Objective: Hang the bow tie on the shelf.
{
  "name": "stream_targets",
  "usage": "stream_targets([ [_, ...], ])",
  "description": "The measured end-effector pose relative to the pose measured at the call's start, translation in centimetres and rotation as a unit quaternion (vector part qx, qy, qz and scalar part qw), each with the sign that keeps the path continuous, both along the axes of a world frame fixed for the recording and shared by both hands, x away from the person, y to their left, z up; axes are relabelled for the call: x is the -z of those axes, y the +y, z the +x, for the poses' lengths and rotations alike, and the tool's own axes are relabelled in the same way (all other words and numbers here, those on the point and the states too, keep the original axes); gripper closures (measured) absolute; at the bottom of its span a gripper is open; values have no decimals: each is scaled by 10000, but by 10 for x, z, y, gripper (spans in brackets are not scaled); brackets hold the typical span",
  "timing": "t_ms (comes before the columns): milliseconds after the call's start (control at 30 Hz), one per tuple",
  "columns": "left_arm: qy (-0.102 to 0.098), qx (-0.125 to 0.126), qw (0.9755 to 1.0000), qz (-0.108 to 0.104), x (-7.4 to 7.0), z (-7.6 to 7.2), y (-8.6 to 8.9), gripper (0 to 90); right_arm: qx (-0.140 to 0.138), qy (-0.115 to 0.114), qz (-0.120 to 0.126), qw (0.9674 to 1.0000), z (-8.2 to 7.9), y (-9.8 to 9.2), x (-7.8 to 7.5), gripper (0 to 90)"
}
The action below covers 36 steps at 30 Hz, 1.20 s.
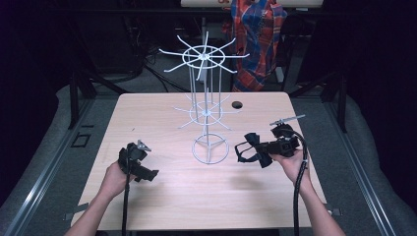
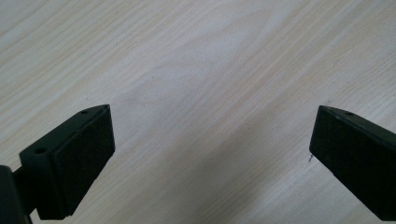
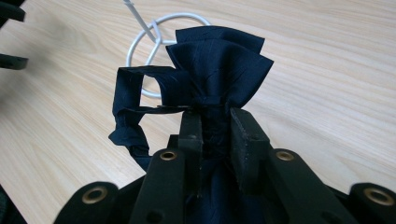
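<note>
A dark navy bow tie (image 1: 252, 147) with a looped strap is held above the table, right of the white wire rack (image 1: 205, 83). My right gripper (image 1: 261, 149) is shut on the bow tie's middle knot. In the right gripper view the bow tie (image 3: 219, 65) fans out past the jaws and its strap (image 3: 128, 93) hangs to the left, with the rack's ring base (image 3: 161, 32) behind it. My left gripper (image 1: 147, 174) is low over the table at the left. It stands open (image 2: 212, 140) with only bare wood between its pads.
The rack's ring base (image 1: 210, 149) stands at the table's middle, with two tiers of spoke arms above it. A small round hole (image 1: 237, 104) is in the light wood table (image 1: 162, 196) at the back. A plaid shirt (image 1: 258, 34) hangs behind the table.
</note>
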<state>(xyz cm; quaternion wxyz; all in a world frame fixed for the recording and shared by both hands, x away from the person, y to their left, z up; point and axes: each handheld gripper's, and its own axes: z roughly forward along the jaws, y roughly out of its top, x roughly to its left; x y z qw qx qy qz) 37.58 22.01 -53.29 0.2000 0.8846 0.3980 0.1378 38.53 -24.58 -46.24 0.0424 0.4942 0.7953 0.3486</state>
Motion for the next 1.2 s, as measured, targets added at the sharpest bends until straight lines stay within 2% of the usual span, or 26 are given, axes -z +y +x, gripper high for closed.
stream_targets([
  [200,6,-3,10000,7,0,0,0,1,-34,-59,62,10000,0,3,-1,754],
  [400,3,13,10000,9,0,0,-1,1,-44,-143,276,9995,-2,1,-7,754],
  [900,17,-20,10000,20,1,-2,3,1,-226,-371,394,9983,-9,6,-25,754],
  [1200,26,-58,10000,23,1,-4,7,1,-227,-511,498,9972,-12,3,-37,754],
])
